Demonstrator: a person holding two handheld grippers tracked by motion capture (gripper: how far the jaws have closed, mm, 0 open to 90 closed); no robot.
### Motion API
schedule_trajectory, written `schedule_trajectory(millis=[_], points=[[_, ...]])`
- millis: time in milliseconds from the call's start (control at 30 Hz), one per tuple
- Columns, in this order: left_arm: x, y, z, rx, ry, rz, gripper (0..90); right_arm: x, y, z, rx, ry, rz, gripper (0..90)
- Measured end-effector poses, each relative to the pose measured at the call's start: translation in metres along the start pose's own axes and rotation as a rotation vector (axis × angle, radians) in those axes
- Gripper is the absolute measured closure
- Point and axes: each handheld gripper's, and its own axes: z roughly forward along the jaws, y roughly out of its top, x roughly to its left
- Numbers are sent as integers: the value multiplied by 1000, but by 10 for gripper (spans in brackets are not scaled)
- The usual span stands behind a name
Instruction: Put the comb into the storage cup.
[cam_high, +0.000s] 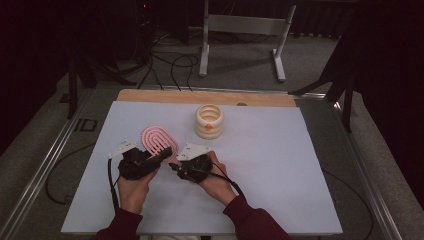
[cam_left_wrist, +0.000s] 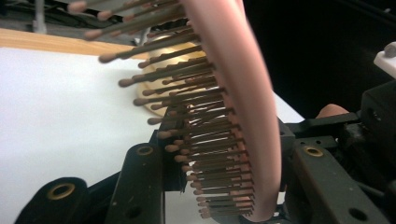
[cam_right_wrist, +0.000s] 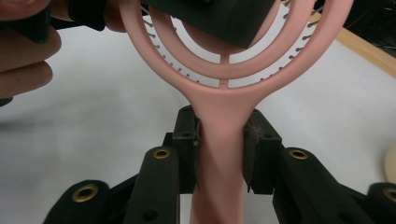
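Observation:
A pink vented hairbrush (cam_high: 157, 140) is held just above the white sheet between both grippers. My left gripper (cam_high: 164, 153) is shut on the brush head. In the left gripper view its jaws press the bristle side and the back of the pink head (cam_left_wrist: 243, 93), with the left gripper (cam_left_wrist: 229, 154) closed around it. My right gripper (cam_high: 176, 168) is shut on the handle. In the right gripper view the handle (cam_right_wrist: 219, 140) runs up between the jaws of the right gripper (cam_right_wrist: 220, 154), and the left gripper's black jaw (cam_right_wrist: 219, 18) covers the head's middle.
A cream ringed holder (cam_high: 210, 121) with an orange spot stands behind the brush near the sheet's far edge. The white sheet (cam_high: 280, 165) covers a wooden table (cam_high: 150, 95). Metal rails run along both sides. A stand and cables lie on the floor beyond.

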Motion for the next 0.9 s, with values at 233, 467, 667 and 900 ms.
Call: schedule_trajectory(millis=[233,467,667,900], points=[[-1,7,8,9,-29,5,631,-7,-1,-4,-5,-22,9,702],[-4,11,11,3,-42,12,638,-8,0,-6,-14,-40,9,695],[-6,17,10,-25,-40,33,641,-8,1,-7,-20,-55,3,628],[-2,25,5,-60,-16,25,641,-11,-2,-12,-31,-53,22,508]])
